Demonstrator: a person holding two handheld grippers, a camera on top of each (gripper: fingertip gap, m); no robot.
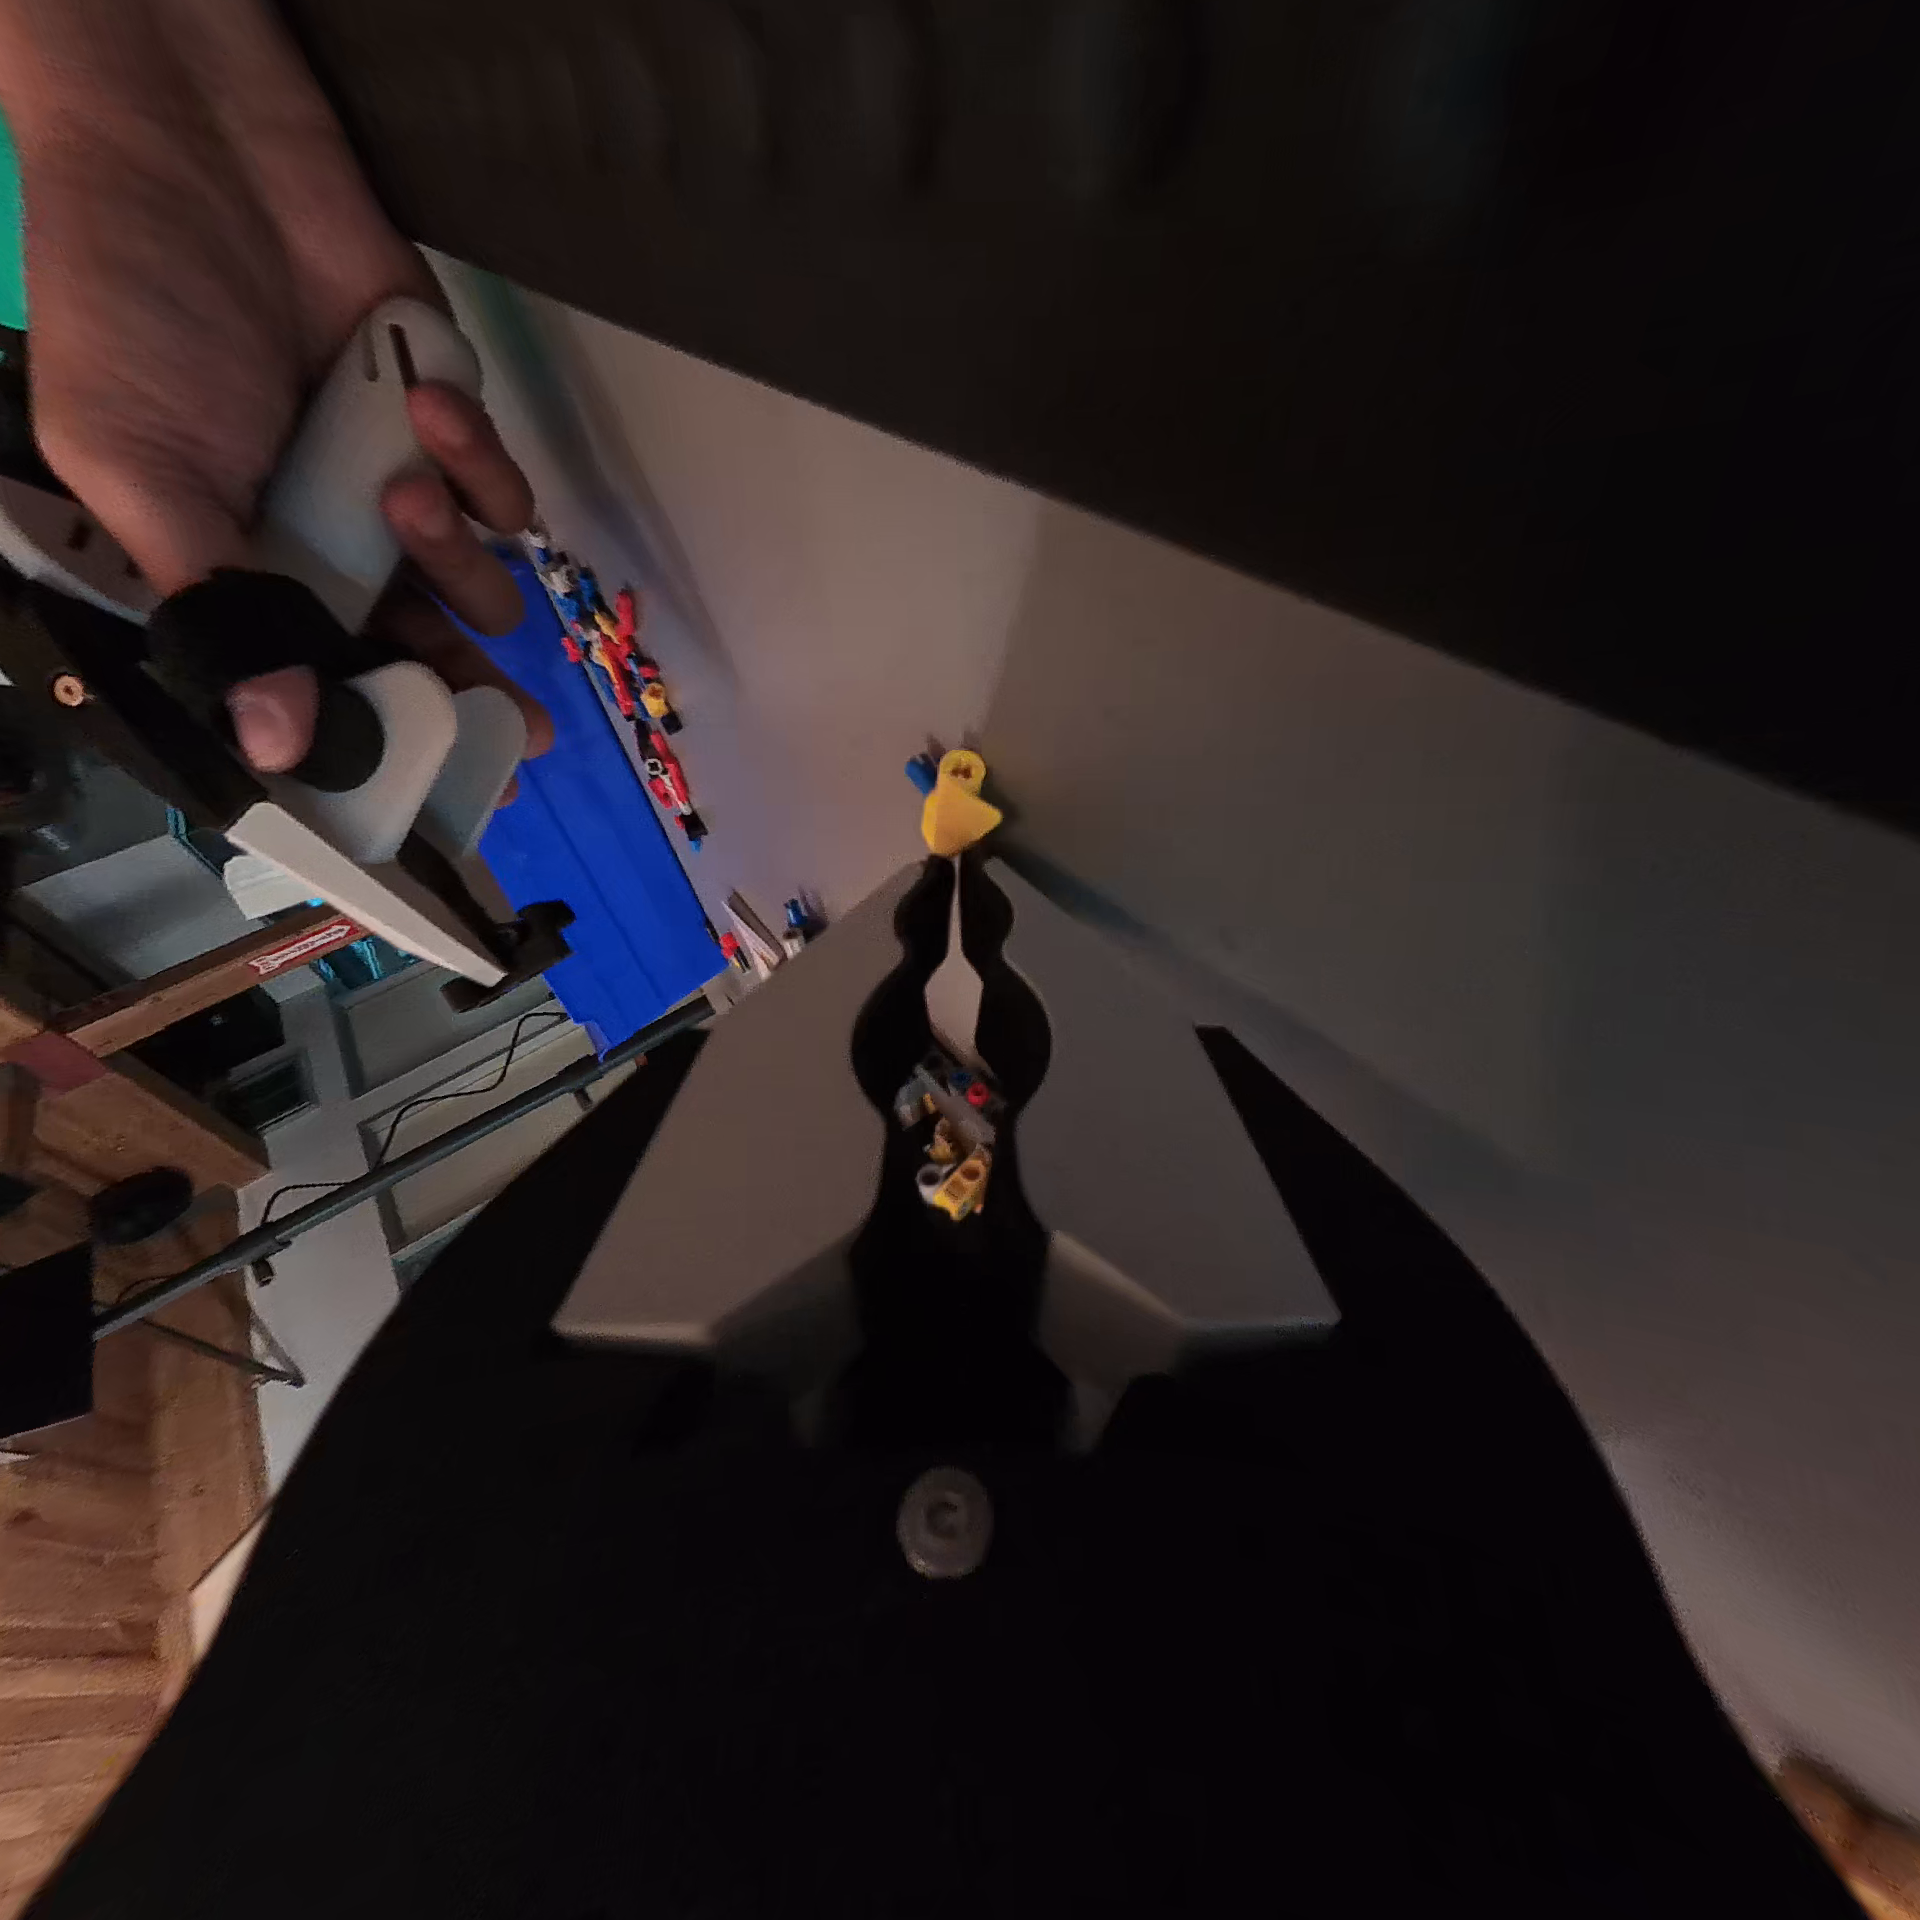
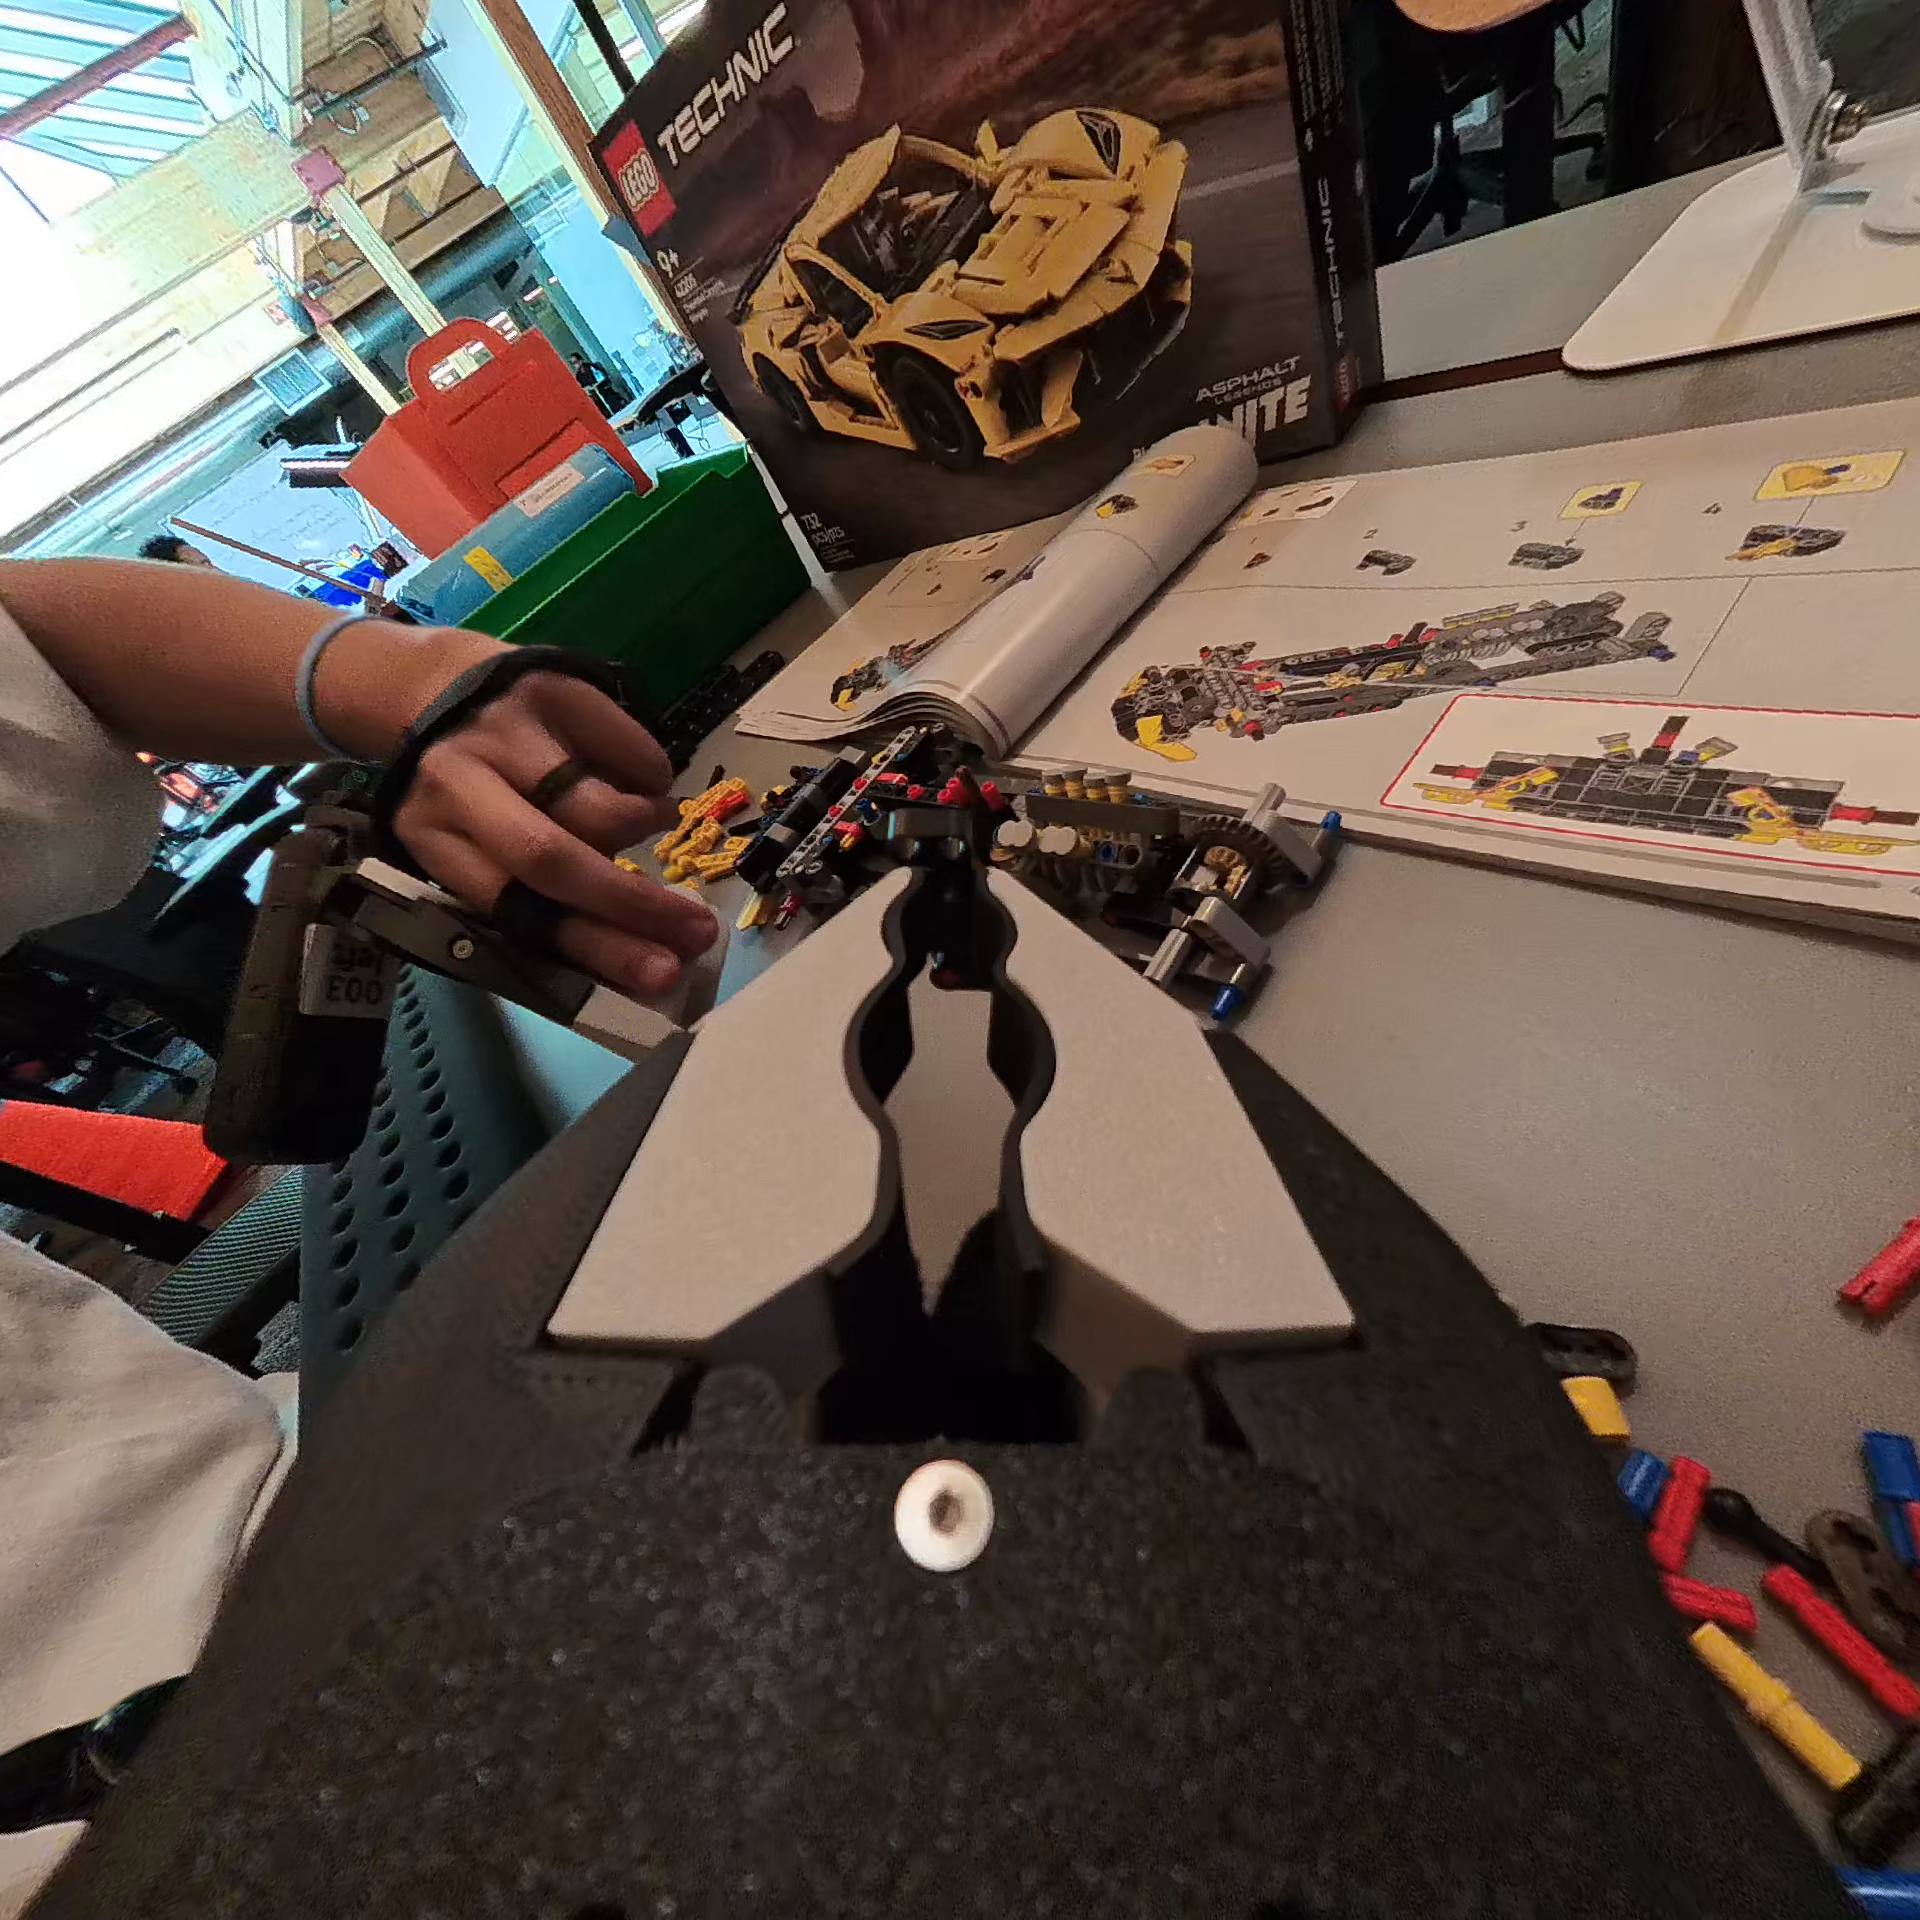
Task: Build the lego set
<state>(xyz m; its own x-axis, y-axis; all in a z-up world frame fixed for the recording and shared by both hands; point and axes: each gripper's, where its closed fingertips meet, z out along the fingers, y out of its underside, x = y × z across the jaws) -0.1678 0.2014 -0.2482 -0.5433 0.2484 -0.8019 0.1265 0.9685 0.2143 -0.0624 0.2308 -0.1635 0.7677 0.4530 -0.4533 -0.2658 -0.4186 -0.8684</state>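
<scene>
The right claw [image 2: 945, 894] was squeezed almost shut on a small black piece [image 2: 943, 940] with a bit of red on it. It held the piece low, right at the edge of the half-built car [image 2: 1132, 847]. I think it was lining the piece up so it could be pushed on. The left claw [image 1: 951, 868] was pinched together on a little yellow piece [image 1: 954, 805], with only the tips gripping it. It held the piece up off the grey table [image 2: 1507, 1091], I think to keep it ready for its turn. That view was dark and blurry, so I could not tell the yellow piece's exact shape.

Loose red, yellow and blue pins [image 2: 1766, 1621] lay on the table close to the right claw, easy to reach. More small parts sat on a blue tray [image 1: 592, 831], likely so they would not roll away.

The half-built car lay flat on the table, just past the right claw's tips. It was long and low, mostly grey and black. It had a row of little round tops, a big grey gear [image 2: 1242, 836] and blue pin ends sticking out. It had no yellow body yet, so lots was left to build.

Behind it the instruction book [image 2: 1403, 665] lay open, so the builder could copy the picture. Farthest back stood the box [image 2: 966, 260] with a yellow car on it.
</scene>
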